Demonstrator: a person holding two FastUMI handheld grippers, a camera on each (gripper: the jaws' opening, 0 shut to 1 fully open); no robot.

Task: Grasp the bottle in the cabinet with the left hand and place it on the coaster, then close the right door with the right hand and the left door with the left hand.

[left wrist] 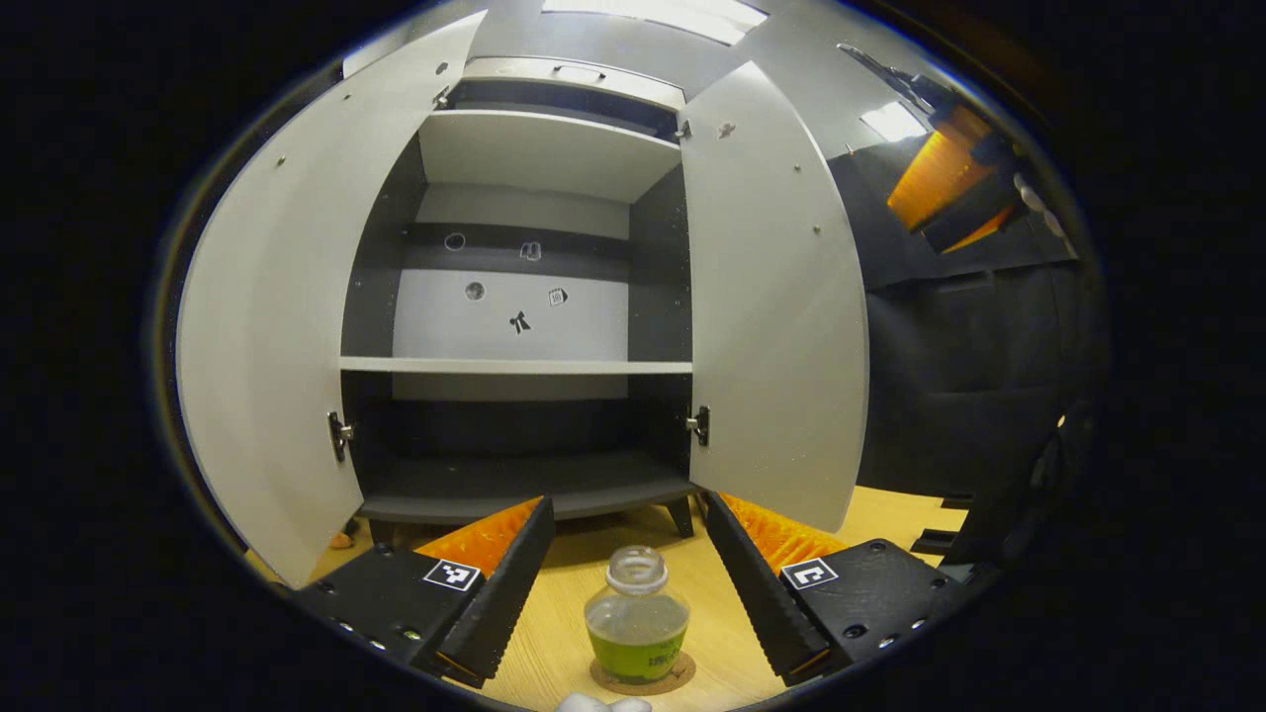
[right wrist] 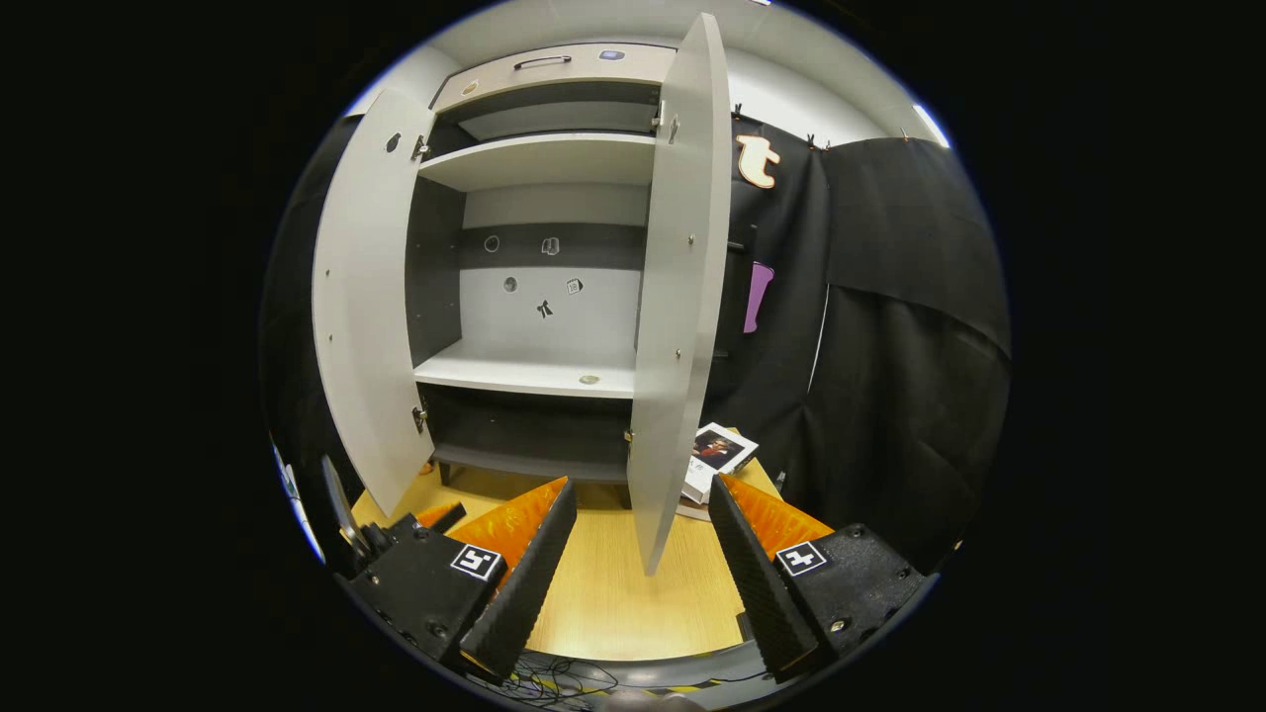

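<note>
Standing: one bottle (left wrist: 637,613), one coaster (left wrist: 677,676), two doors open.

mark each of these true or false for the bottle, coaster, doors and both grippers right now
1. The bottle stands on the coaster. True.
2. The left gripper is shut on the bottle. False: its fingers stand apart, clear of the bottle on both sides.
3. Both cabinet doors are closed. False: the left door and right door stand open.
4. The right gripper is open, with the right door's edge ahead of it. True.
5. The bottle sits on the cabinet's middle shelf. False: it is on the wooden table.
</note>
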